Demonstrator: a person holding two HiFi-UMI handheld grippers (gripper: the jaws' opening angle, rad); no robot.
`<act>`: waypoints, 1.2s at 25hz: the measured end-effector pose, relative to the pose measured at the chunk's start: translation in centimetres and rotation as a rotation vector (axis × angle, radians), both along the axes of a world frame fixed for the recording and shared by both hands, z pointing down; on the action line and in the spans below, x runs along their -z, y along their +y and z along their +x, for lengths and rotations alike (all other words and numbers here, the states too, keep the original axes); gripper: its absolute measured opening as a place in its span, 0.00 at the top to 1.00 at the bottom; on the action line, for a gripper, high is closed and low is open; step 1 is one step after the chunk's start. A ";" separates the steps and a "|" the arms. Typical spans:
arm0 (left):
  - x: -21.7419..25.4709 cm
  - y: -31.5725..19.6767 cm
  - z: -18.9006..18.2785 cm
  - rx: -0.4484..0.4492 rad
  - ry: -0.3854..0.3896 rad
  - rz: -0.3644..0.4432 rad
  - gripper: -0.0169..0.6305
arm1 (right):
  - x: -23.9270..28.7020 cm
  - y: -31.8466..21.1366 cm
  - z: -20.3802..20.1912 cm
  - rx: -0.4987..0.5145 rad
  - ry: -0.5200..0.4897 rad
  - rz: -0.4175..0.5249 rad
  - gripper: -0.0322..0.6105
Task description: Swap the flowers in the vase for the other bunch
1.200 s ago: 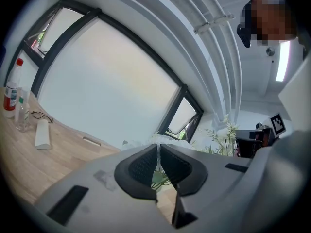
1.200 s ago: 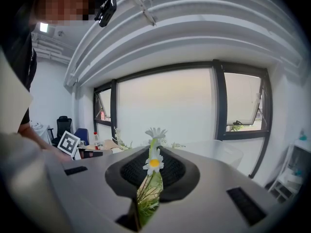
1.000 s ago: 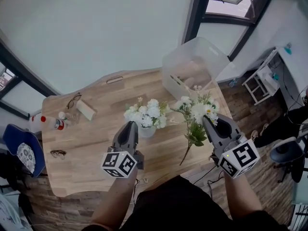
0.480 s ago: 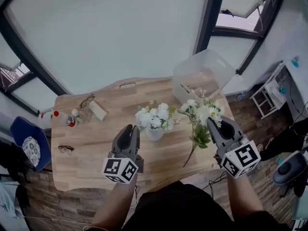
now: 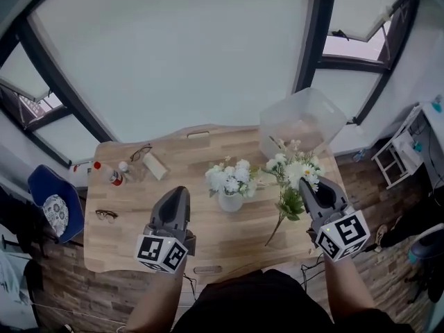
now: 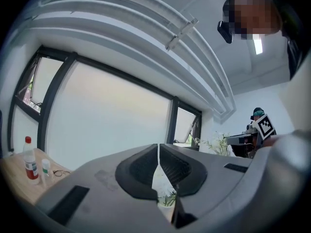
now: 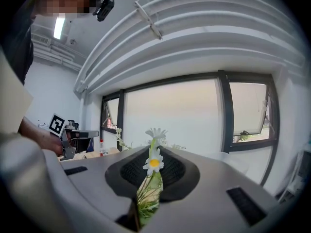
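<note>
Pale wooden bench [image 5: 132, 231] stretches below tall windows. Nearest, the left tool [image 5: 176, 190] hovers over it, jaws pressed together on nothing. The right tool [image 5: 306, 184] pinches a loose bunch of white daisies [image 5: 290, 186], just right of the small white vase [image 5: 230, 202] holding white blossoms [image 5: 231, 177]. Beyond stands a clear plastic bin [image 5: 302, 120].

On the light wooden table [image 5: 114, 245], the white ceramic vase [image 5: 230, 201] with white flowers [image 5: 229, 177] in it stands mid-table. Just right of it is the bunch of white daisies [image 5: 295, 175]. Behind that, at the far right corner, sits the clear plastic bin [image 5: 305, 120]. At far left are the red-capped bottle [image 5: 107, 174] and wire-rimmed glasses [image 5: 141, 151], with dark-framed glasses [image 5: 105, 216] nearer.
</note>
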State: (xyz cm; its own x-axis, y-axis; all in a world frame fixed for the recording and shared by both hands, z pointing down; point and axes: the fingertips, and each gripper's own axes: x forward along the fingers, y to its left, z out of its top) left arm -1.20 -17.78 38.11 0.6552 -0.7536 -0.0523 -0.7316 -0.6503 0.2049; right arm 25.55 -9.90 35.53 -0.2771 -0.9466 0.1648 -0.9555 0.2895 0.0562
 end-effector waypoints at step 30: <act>0.5 0.6 -2.6 0.033 0.017 -0.008 0.95 | 1.3 0.5 0.1 -0.041 0.045 0.024 0.87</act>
